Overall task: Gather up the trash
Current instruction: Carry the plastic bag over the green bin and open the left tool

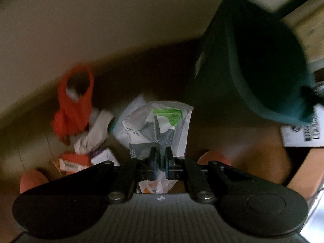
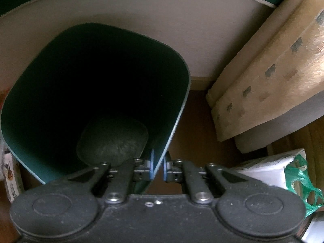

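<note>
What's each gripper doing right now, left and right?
Left gripper: shut on a white plastic bag with green print.
Right gripper: shut on the rim of the dark green trash bin, which is tilted.

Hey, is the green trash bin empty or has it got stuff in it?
Empty, as far as shows: the right wrist view looks down into the green bin to its bare bottom, though the inside is dark.

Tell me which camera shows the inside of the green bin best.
The right wrist view: it looks straight into the green bin down to its bare bottom. The left wrist view shows the bin blurred, from the side, its inside dark.
</note>
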`<state>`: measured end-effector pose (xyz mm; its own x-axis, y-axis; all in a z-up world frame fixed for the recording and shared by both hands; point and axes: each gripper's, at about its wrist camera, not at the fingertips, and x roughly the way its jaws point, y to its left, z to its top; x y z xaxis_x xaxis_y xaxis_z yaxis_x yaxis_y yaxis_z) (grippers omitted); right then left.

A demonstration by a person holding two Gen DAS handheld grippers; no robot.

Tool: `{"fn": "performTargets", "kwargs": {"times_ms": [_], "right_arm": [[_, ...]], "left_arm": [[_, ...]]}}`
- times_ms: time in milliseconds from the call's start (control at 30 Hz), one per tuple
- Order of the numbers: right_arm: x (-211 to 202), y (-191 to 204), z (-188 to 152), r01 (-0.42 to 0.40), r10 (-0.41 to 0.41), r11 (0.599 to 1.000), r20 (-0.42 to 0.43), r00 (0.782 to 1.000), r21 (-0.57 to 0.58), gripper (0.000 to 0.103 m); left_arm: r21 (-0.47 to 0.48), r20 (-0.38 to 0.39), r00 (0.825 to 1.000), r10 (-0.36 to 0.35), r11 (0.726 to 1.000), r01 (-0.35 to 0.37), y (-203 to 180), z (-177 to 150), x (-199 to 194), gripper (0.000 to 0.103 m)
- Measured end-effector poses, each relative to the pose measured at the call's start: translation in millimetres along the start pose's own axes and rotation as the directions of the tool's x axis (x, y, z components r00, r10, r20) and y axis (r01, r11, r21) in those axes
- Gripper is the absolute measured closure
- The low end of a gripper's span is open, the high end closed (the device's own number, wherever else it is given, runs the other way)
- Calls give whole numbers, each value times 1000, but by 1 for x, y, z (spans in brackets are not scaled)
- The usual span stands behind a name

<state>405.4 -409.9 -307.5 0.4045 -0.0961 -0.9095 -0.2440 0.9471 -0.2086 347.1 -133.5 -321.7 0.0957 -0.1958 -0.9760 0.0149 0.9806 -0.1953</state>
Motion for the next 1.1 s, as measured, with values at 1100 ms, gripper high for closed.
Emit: {"fn": "performTargets", "kwargs": {"times_ms": [1100], "right_arm": [[-30,6,-9,-44,67,985,135,989,-165,102]], "left_arm": [[237,-54,998,-17,971,29,-152,49,63,96]]}}
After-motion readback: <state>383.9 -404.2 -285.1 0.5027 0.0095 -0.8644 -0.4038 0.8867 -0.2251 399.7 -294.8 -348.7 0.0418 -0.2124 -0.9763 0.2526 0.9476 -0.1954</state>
